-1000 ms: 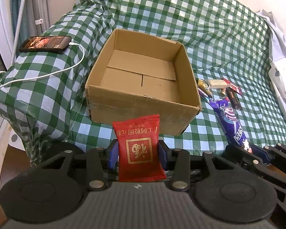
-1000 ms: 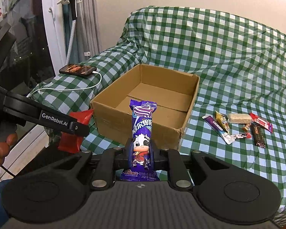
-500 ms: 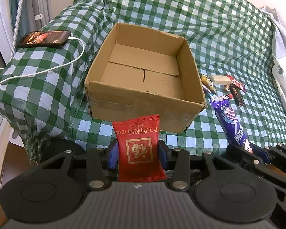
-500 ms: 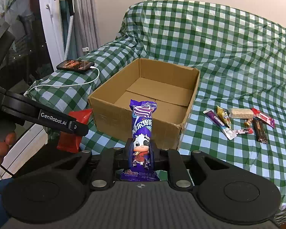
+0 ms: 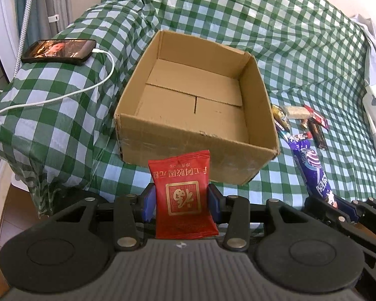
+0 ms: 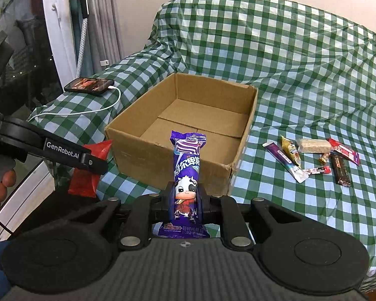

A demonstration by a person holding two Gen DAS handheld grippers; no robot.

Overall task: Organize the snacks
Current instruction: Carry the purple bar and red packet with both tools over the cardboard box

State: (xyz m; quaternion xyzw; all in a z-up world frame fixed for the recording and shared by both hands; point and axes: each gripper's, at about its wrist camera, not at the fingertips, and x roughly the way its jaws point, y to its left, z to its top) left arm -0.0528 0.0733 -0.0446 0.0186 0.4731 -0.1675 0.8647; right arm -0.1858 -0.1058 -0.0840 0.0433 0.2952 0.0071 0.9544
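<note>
Cardboard box (image 5: 195, 105) sits open-topped on the green-checked cover (image 6: 300, 62), near its front edge, nothing showing on its floor. Left gripper (image 5: 180, 202) is clamped on an upright red packet (image 5: 181, 195) just short of the box's near wall; right gripper (image 6: 185, 200) is clamped on an upright purple cow-print bar (image 6: 186, 175) before the same wall. Loose snacks (image 6: 313, 158) lie clustered on the cover right of the box; a phone (image 5: 59, 51) with white cable (image 5: 62, 95) rests toward the cover's left edge.
</note>
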